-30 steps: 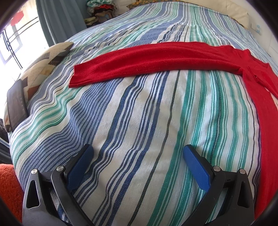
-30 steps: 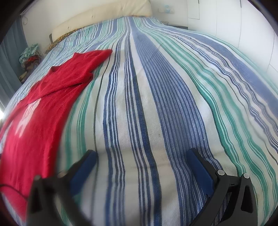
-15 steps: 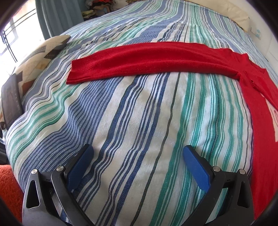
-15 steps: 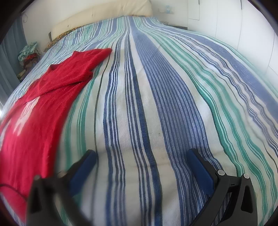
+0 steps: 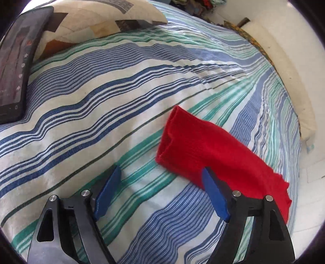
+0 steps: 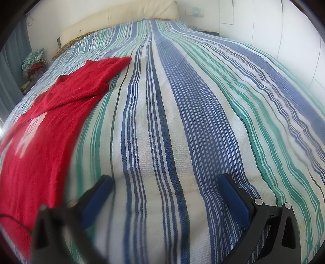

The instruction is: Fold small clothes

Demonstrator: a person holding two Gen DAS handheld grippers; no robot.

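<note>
**Left claw lining up on the sleeve cuff**

The left gripper (image 5: 161, 182) is hanging over the striped bedspread (image 5: 101, 113), jaws apart and just now narrowing, with nothing between them yet. Only bedspread is showing in the gap. The right-hand blue pad (image 5: 213, 195) is sitting in front of the red sleeve (image 5: 205, 150), but whether it is touching the knit cannot be told. The cuff end is lying just ahead and to the right, open like a tube.

The right gripper (image 6: 164, 195) is idling over bare bedspread, jaws wide and released, holding nothing. The sweater (image 6: 40, 146) is lying spread flat on the bed to its left, its other sleeve reaching up toward the headboard (image 6: 121, 18).

Handling, as a judgement: this is looking like a soft, light knit, limp and a bit stretchy, not slippery, not fragile. It is likely dragging and bunching if pulled by one layer. The best hold is probably the cuff, pinching both layers of the ribbed edge.

Writing: pale lettering is showing on the sweater's chest, too blurred to read. A tablet (image 5: 14, 61) is leaning on a patterned pillow (image 5: 97, 22); its screen icons are illegible.
</note>
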